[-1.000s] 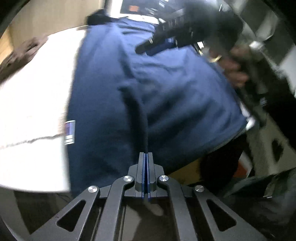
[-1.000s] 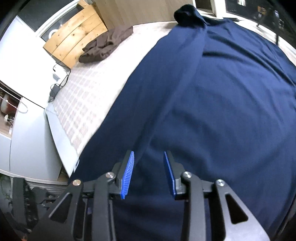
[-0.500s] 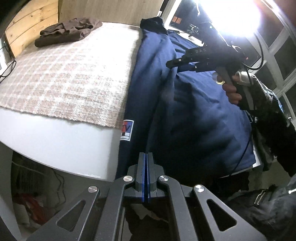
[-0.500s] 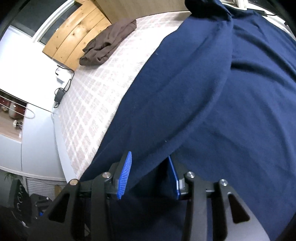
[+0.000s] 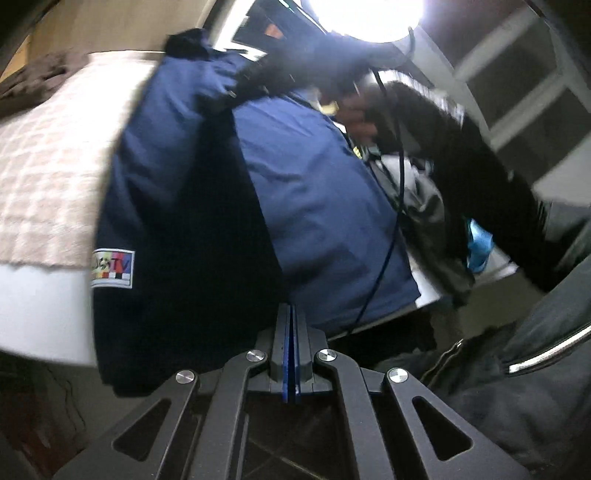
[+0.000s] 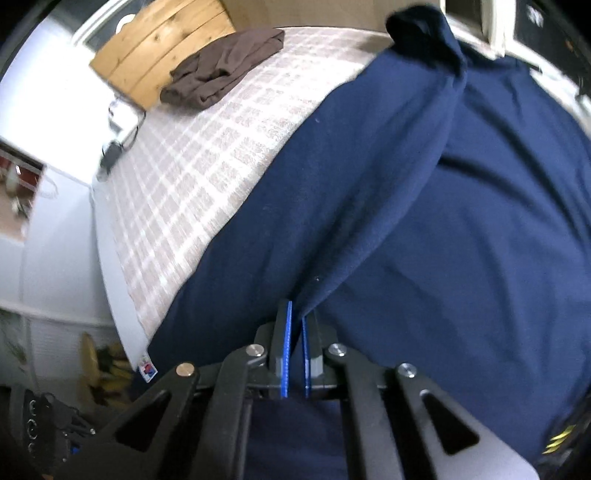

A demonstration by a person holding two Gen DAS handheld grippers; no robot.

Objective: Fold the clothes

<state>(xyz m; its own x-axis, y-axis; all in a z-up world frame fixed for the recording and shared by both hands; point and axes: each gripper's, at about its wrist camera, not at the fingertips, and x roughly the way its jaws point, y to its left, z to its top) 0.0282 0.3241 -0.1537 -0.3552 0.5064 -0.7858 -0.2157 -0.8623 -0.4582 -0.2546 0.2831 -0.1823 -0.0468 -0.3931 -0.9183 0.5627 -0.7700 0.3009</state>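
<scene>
Checked bedspread (image 6: 207,177), wooden headboard (image 6: 162,48), bright lamp (image 5: 365,18) overhead.

I see the navy garment (image 6: 424,206) spread across the right side of the bed (image 6: 207,173), over its pale checked cover. It is a plain dark blue knit, creased in long soft ridges that run from the near edge up toward the far end, where a darker bunched part sits. Its near edge hangs off the side of the bed. A small multicoloured label (image 5: 112,268) is sewn at the hanging left hem. Far off on the cover, near the wooden headboard, a brown garment (image 6: 221,70) lies loosely crumpled, well apart from the blue one.
</scene>
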